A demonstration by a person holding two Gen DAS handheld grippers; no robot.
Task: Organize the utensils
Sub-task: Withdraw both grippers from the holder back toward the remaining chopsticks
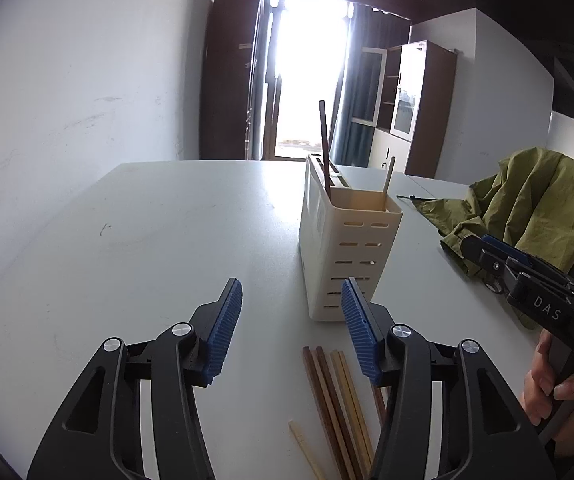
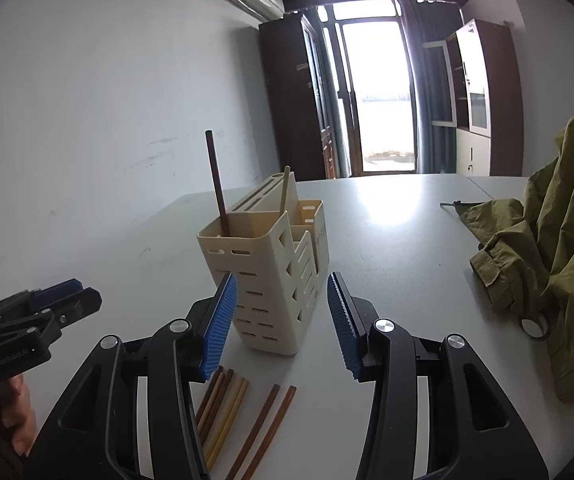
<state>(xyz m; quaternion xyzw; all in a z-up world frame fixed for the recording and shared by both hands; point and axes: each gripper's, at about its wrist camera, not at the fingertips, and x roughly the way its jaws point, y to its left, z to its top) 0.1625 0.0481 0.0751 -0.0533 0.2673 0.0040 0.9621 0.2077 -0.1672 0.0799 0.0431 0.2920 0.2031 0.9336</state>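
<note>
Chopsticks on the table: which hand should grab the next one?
Probably the right. The two brown chopsticks lie apart and clear between the open right gripper. The left gripper points beside its bunch.

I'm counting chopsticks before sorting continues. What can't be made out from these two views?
- Loose chopsticks on the table: their near ends are cut off by the bottom edge and hidden behind the tool arms in both wrist views, so the count is unsure.
- Utensil holder: its walls hide the lower parts of the dark chopstick and the pale chopstick.
- Green jacket: cut off by the right edge, right wrist view.
</note>
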